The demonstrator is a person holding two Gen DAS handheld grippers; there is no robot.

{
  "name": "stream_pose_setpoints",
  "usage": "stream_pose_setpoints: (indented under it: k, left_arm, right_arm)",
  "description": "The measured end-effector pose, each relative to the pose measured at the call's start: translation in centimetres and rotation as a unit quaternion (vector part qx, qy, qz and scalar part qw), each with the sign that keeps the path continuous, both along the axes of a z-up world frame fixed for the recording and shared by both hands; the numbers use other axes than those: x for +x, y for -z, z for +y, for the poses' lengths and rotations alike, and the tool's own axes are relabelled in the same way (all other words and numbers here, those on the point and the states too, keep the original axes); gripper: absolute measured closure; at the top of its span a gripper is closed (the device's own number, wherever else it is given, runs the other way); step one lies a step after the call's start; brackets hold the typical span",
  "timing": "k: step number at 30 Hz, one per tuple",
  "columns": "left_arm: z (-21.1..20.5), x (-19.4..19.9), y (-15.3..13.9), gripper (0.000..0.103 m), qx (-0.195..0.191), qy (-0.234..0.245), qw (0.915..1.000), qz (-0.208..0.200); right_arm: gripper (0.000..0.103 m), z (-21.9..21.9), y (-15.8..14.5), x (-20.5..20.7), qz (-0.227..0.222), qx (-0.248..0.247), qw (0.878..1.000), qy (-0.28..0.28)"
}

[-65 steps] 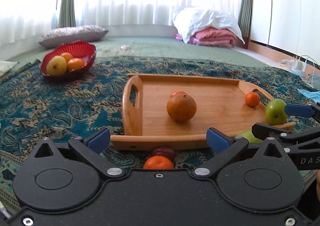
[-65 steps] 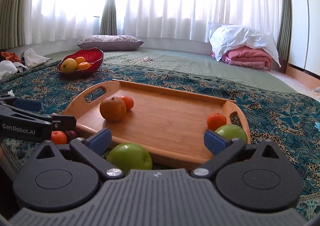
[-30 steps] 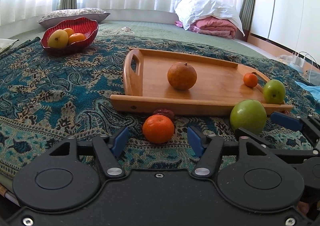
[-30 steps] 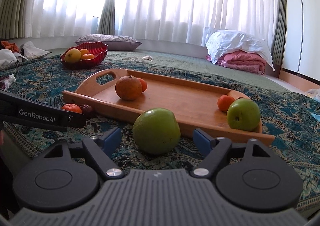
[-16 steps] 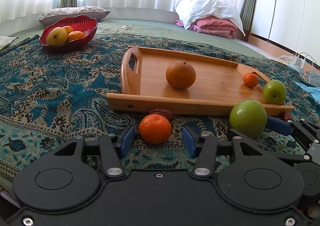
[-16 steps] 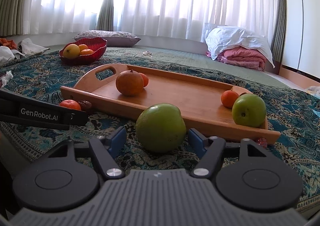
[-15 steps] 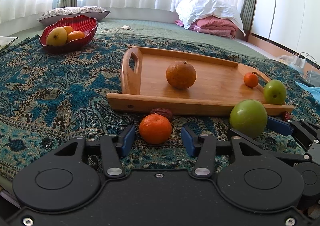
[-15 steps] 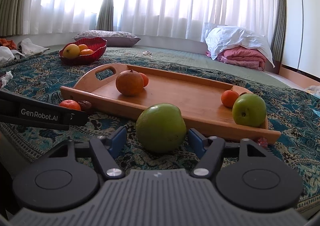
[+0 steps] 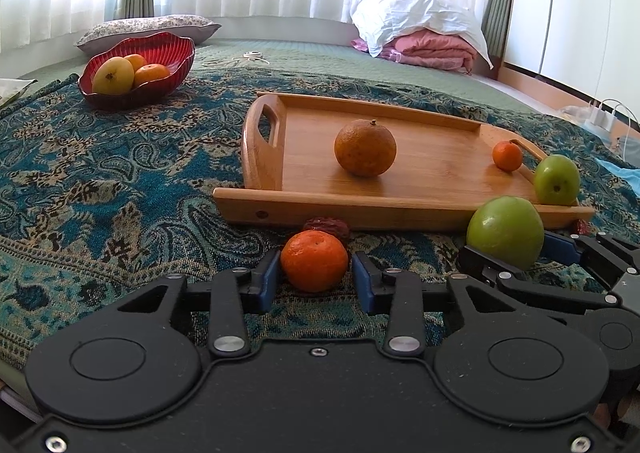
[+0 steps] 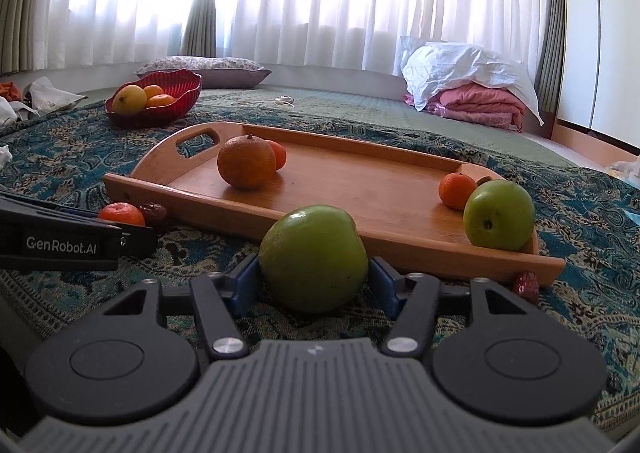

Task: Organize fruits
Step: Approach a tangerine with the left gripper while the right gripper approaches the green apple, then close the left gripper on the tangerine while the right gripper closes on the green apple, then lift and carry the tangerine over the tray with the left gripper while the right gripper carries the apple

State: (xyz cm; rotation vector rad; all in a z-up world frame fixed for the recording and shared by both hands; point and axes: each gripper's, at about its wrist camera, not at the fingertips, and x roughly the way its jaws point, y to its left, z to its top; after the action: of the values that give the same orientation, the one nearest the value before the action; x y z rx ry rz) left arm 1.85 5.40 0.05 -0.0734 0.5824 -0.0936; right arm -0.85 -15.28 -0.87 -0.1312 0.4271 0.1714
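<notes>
My left gripper (image 9: 315, 277) is shut on a small orange mandarin (image 9: 314, 260) on the patterned cloth, in front of the wooden tray (image 9: 432, 169). A dark red date (image 9: 329, 225) lies just behind it. My right gripper (image 10: 313, 285) is shut on a big green apple (image 10: 313, 257) on the cloth by the tray's near edge; this apple also shows in the left wrist view (image 9: 505, 231). On the tray sit a large orange (image 10: 247, 161), a small mandarin behind it (image 10: 279, 153), another mandarin (image 10: 456, 189) and a second green apple (image 10: 499, 215).
A red bowl (image 9: 164, 53) with a yellow fruit and oranges stands at the far left on the cloth. A second date (image 10: 527, 286) lies by the tray's right corner. A pillow (image 9: 148, 27) and folded bedding (image 9: 420, 29) lie behind.
Both grippers moved down and forward to the cloth and closed: the left onto the mandarin, the right onto the big green apple. The fruit on the tray has not moved.
</notes>
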Motion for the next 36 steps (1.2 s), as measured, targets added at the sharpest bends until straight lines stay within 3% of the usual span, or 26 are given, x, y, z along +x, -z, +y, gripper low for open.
stream_pose_setpoints:
  k: [20, 28, 36]
  left_arm:
    - [-1.2, -0.9, -0.5, 0.071, 0.036, -0.007, 0.9986, -0.039]
    - [-1.6, -0.3, -2.9, 0.071, 0.048, -0.003, 0.9967, -0.065]
    - [-1.5, 3.7, -5.9, 0.072, 0.029, 0.007, 0.9976, -0.063]
  right_arm:
    - [0.042, 0.6, 0.0, 0.4, -0.004, -0.008, 1.0, 0.011]
    - [0.043, -1.1, -2.2, 0.8, -0.012, 0.031, 0.999, 0.029]
    - [0.043, -3.9, -6.3, 3.8, -0.02, 0.056, 0.997, 0.049]
